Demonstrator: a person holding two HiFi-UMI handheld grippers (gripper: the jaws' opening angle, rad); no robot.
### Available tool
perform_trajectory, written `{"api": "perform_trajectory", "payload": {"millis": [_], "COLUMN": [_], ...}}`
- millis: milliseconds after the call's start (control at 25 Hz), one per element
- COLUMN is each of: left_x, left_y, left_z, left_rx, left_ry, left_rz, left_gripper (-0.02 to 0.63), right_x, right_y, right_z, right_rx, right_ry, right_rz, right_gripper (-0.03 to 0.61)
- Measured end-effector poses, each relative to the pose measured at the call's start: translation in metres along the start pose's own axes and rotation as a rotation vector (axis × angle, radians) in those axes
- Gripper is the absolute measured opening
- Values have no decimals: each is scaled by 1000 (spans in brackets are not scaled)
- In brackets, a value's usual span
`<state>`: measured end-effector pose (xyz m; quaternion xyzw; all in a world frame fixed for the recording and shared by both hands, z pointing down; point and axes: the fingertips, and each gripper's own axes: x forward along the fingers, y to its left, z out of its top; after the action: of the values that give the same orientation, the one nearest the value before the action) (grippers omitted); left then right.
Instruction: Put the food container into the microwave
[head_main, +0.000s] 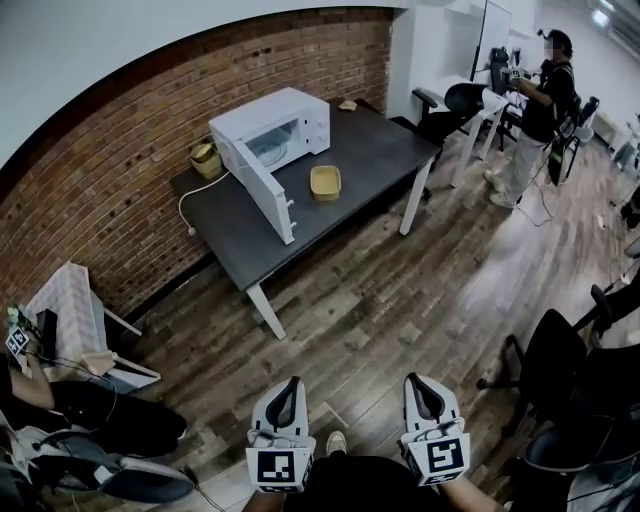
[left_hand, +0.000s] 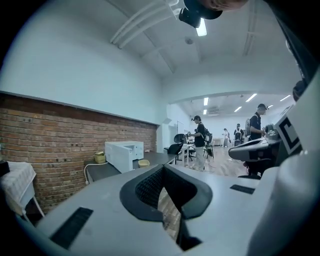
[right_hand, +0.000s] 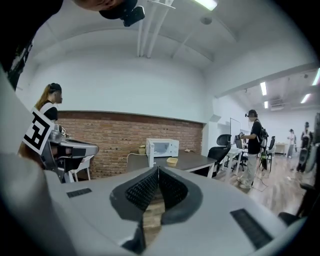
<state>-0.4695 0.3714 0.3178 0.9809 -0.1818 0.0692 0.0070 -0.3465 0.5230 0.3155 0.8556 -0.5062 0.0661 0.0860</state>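
Note:
A white microwave (head_main: 275, 135) stands on the dark table (head_main: 370, 150) by the brick wall, its door (head_main: 265, 185) swung wide open toward me. The yellow food container (head_main: 325, 182) rests on the table just right of the door. Both grippers hover over the wooden floor, far from the table: the left gripper (head_main: 290, 383) and the right gripper (head_main: 420, 380) are each shut with nothing held. In the left gripper view the microwave (left_hand: 122, 152) and container (left_hand: 144, 162) show beyond the closed gripper (left_hand: 162, 167). The right gripper view shows the microwave (right_hand: 162, 147) and container (right_hand: 172, 161) past its gripper (right_hand: 157, 169).
A yellowish jar (head_main: 206, 158) sits on the table left of the microwave, whose white cord hangs there. A person (head_main: 540, 100) stands at desks at the back right. Black office chairs (head_main: 550, 360) stand on my right, a white chair (head_main: 75, 310) on my left.

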Motion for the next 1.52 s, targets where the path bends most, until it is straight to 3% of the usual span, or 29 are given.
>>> {"api": "perform_trajectory", "payload": {"millis": [240,480,800,1040,1520], "left_x": [39,64,98,145,272], "left_y": [8,2,16,16,-18], "left_z": [22,18,22,41,74], "left_rx": [5,26,8,66,90], "left_ry": [-54,-50,-15,-11,14], "left_rz": [-86,-128,-37,27,29], "left_gripper": [9,9,9,9,9], "right_x": [31,46,104,156,231], "right_y": [-10,-19,-41,-73,-177], "right_z": [22,10,10,21,33], "right_rx": [2,28,66,115,153], "right_ry": [-51,-39,-74,-105,-98], "right_rz": [-85,-99,-34,38,78], "right_gripper": [64,64,64,64,64]}}
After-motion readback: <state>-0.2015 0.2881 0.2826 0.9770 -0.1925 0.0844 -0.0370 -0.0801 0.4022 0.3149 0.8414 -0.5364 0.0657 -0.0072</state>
